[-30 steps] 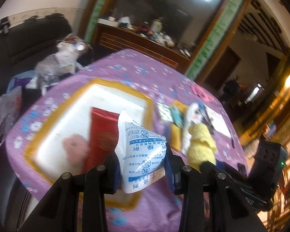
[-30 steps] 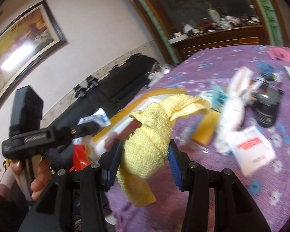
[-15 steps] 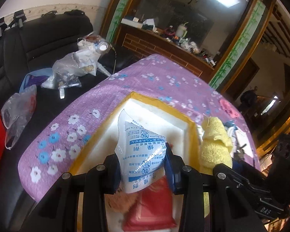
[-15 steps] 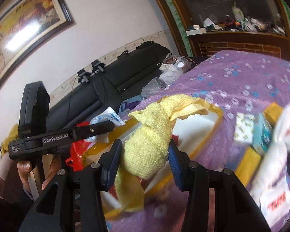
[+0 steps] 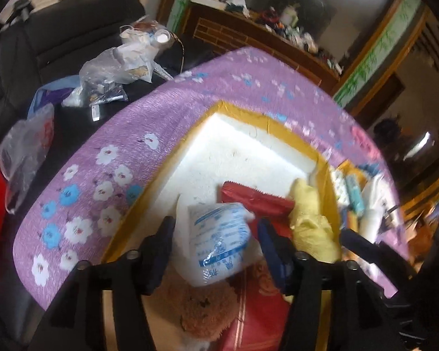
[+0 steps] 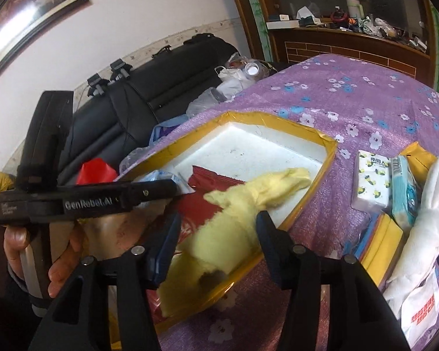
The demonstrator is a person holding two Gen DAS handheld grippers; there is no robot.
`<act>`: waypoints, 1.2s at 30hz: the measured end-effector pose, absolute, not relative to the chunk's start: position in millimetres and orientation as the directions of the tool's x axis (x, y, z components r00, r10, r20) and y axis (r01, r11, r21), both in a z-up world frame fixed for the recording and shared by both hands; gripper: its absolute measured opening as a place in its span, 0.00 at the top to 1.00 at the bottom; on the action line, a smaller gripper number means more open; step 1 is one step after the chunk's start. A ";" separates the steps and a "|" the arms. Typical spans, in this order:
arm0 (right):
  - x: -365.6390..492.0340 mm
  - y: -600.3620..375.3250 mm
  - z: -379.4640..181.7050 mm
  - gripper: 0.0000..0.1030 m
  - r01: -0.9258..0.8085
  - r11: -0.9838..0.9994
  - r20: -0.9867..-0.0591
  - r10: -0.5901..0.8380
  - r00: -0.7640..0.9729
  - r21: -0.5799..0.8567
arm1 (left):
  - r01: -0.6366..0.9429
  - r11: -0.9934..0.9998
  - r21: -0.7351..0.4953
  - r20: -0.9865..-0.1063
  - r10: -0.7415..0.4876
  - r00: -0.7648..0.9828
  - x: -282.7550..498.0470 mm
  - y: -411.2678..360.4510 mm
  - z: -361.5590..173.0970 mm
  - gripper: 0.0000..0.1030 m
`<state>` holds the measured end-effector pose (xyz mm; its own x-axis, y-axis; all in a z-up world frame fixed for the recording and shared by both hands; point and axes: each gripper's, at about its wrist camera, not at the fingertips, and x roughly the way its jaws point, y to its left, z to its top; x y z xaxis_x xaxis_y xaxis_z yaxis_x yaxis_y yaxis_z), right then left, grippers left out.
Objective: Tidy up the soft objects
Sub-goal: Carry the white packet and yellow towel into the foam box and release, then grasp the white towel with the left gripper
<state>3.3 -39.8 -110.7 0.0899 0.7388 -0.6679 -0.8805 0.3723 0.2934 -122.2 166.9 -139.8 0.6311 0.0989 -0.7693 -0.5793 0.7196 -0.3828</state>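
Observation:
My left gripper (image 5: 213,244) is open over the yellow-rimmed white foam tray (image 5: 243,143). The white and blue packet (image 5: 219,242) lies loose between its jaws, over a red pouch (image 5: 257,201) and a brown plush (image 5: 205,313). My right gripper (image 6: 216,245) is open too. The yellow towel (image 6: 245,201) lies below it, draped across the tray's near rim (image 6: 301,207). The towel also shows in the left wrist view (image 5: 310,222), at the tray's right side. The left gripper's body (image 6: 85,199) shows in the right wrist view.
Right of the tray on the purple flowered cloth (image 6: 365,111) lie tissue packs (image 6: 371,184), a white plush (image 6: 418,234) and a white sachet (image 6: 421,310). A black sofa (image 5: 58,38) with plastic bags (image 5: 114,70) stands left. A cluttered cabinet (image 6: 351,38) stands behind.
Both grippers have moved down over the tray and opened. The packet and the yellow towel have been let go and now rest in the tray.

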 end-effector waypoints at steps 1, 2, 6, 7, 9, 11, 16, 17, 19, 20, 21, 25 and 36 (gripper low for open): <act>0.9 -47.4 -106.4 0.33 -0.880 0.371 -0.648 0.755 0.098 0.298 | -0.580 0.712 -0.396 -0.755 0.107 0.647 -128.1 167.0 -136.7 0.29; -2.0 -54.5 -102.5 0.32 -0.880 0.365 -0.634 0.767 0.099 0.304 | -0.584 0.709 -0.396 -0.745 0.123 0.655 -133.7 164.5 -132.9 0.24; -4.1 -86.6 -96.9 0.29 -0.864 0.353 -0.591 0.802 0.082 0.359 | -0.617 0.711 -0.336 -0.759 0.184 0.625 -143.2 157.0 -127.6 0.23; -3.4 -96.5 -97.1 0.28 -0.858 0.361 -0.589 0.803 0.087 0.365 | -0.610 0.714 -0.343 -0.745 0.189 0.640 -146.2 152.0 -121.5 0.23; -0.4 -114.0 -98.2 0.28 -0.844 0.398 -0.594 0.795 0.121 0.360 | -0.584 0.727 -0.360 -0.712 0.190 0.676 -151.3 138.4 -108.1 0.23; 5.5 -131.0 -101.7 0.28 -0.820 0.432 -0.602 0.786 0.138 0.376 | -0.544 0.742 -0.392 -0.679 0.166 0.715 -153.8 119.5 -95.6 0.23; 25.8 -186.6 -117.5 0.28 -0.723 0.521 -0.621 0.767 0.163 0.454 | -0.427 0.785 -0.448 -0.661 0.030 0.750 -137.2 66.7 -83.7 0.23; 29.4 -197.6 -119.7 0.28 -0.706 0.549 -0.630 0.754 0.186 0.448 | -0.411 0.803 -0.431 -0.666 0.024 0.745 -131.4 54.6 -81.3 0.23; 38.0 -216.9 -122.0 0.29 -0.671 0.600 -0.651 0.724 0.226 0.435 | -0.378 0.833 -0.403 -0.667 0.015 0.745 -119.9 33.6 -75.3 0.23; 42.1 -223.7 -121.7 0.29 -0.665 0.612 -0.652 0.718 0.242 0.427 | -0.360 0.847 -0.391 -0.668 0.008 0.744 -114.2 24.9 -72.5 0.23; 45.7 -228.1 -120.9 0.29 -0.659 0.627 -0.657 0.708 0.258 0.416 | -0.347 0.858 -0.379 -0.669 0.004 0.743 -109.8 16.9 -70.0 0.23; 67.3 -234.0 -119.5 0.29 -0.634 0.671 -0.685 0.667 0.292 0.383 | -0.307 0.885 -0.350 -0.669 -0.007 0.743 -98.4 -4.0 -61.5 0.23; 111.0 -197.7 -154.6 0.28 -0.638 0.726 -0.803 0.528 0.275 0.258 | -0.320 0.869 -0.378 -0.696 -0.038 0.717 -75.7 1.6 -74.6 0.23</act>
